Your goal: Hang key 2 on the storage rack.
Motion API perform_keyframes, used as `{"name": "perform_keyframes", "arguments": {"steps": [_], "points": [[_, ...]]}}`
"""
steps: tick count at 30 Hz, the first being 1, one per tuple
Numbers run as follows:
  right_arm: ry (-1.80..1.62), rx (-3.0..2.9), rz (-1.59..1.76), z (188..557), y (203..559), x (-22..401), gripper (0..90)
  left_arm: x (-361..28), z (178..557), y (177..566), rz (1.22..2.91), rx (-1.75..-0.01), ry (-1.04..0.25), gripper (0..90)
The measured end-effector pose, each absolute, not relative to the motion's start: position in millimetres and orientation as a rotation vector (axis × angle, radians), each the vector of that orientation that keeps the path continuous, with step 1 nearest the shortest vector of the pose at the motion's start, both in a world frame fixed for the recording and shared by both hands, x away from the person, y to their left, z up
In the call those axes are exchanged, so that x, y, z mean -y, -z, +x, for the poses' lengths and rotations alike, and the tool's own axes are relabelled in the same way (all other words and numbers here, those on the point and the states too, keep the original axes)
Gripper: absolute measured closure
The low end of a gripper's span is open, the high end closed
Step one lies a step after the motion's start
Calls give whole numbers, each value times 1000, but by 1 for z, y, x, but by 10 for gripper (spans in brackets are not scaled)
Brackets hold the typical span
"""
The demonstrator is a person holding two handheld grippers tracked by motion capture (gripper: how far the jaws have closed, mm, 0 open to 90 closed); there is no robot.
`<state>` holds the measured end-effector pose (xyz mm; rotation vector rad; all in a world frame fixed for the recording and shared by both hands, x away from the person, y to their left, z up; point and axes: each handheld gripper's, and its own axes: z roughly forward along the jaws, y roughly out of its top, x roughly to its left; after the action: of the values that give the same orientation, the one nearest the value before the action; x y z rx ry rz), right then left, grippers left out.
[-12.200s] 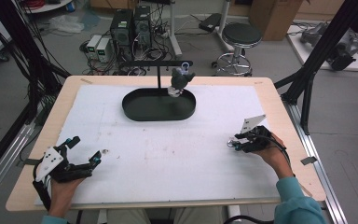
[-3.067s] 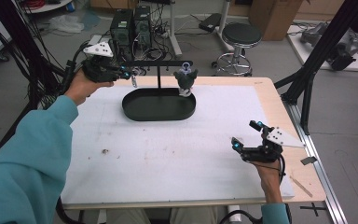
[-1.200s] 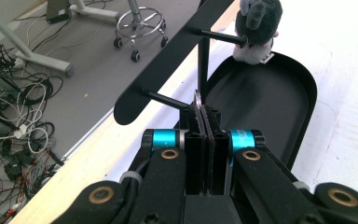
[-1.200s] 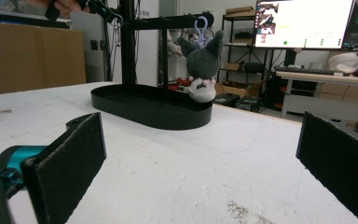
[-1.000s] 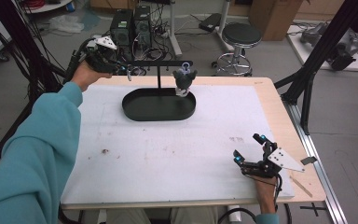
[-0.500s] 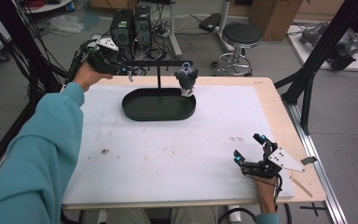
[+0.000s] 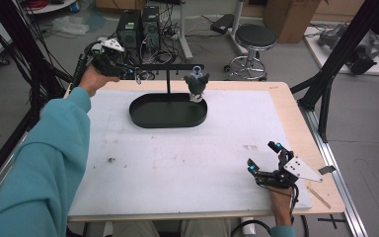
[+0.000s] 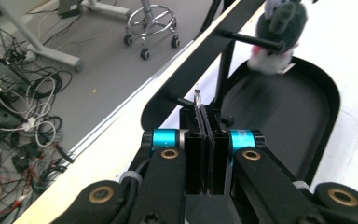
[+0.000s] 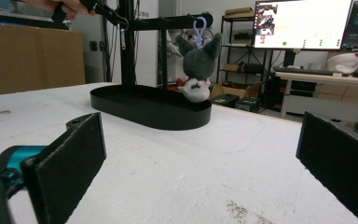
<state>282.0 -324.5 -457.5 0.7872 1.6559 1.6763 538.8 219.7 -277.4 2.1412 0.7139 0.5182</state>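
A black stand with an oval tray (image 7: 168, 109) and a crossbar (image 7: 170, 67) sits at the table's far middle. A grey plush toy (image 7: 196, 83) hangs by a purple ring from the bar's right end, also seen in the right gripper view (image 9: 196, 70). My left gripper (image 7: 132, 74) is at the bar's left end, shut on a small metal clip (image 8: 197, 99) that dangles beside the post (image 9: 122, 33). The left gripper (image 8: 204, 116) points along the bar toward the plush toy (image 8: 279, 35). My right gripper (image 7: 262, 156) rests open on the white mat at the front right, nothing between its pads (image 9: 70, 158).
Computer towers (image 7: 138, 27) and a stool (image 7: 256, 39) stand behind the table. Black frame struts (image 7: 325, 94) rise at the right edge. A dark speck (image 7: 111, 159) lies on the mat (image 7: 177, 158). A thin stick (image 7: 317, 190) lies on the wooden border at the front right.
Since the oldest frame my left gripper has gone from the front left to the bar's left end, and the right gripper has drawn back toward the front edge. Over the last second both hold still.
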Motion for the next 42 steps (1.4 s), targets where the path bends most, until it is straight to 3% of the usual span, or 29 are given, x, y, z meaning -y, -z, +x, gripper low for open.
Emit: {"name": "perform_keyframes", "arguments": {"steps": [15, 18, 20, 26, 27, 30, 42], "points": [[-1676, -1654, 791, 282, 458, 325, 6, -218, 539, 282, 2104, -756, -546, 890], [-1675, -1655, 787, 282, 458, 325, 6, -222, 539, 282, 2089, -767, -549, 803], [-1677, -1655, 787, 282, 458, 324, 6, -225, 538, 283, 2070, -766, -554, 690], [-1676, -1661, 787, 281, 458, 324, 6, -249, 520, 287, 1931, -712, -633, 310], [-1676, -1661, 786, 281, 458, 324, 6, -252, 517, 288, 1910, -719, -628, 188], [-1682, -1663, 788, 282, 458, 324, 6, -261, 500, 290, 1841, -702, -601, 28], [-1680, -1668, 796, 283, 458, 324, 6, -282, 397, 309, 1713, -590, -610, 17]]}}
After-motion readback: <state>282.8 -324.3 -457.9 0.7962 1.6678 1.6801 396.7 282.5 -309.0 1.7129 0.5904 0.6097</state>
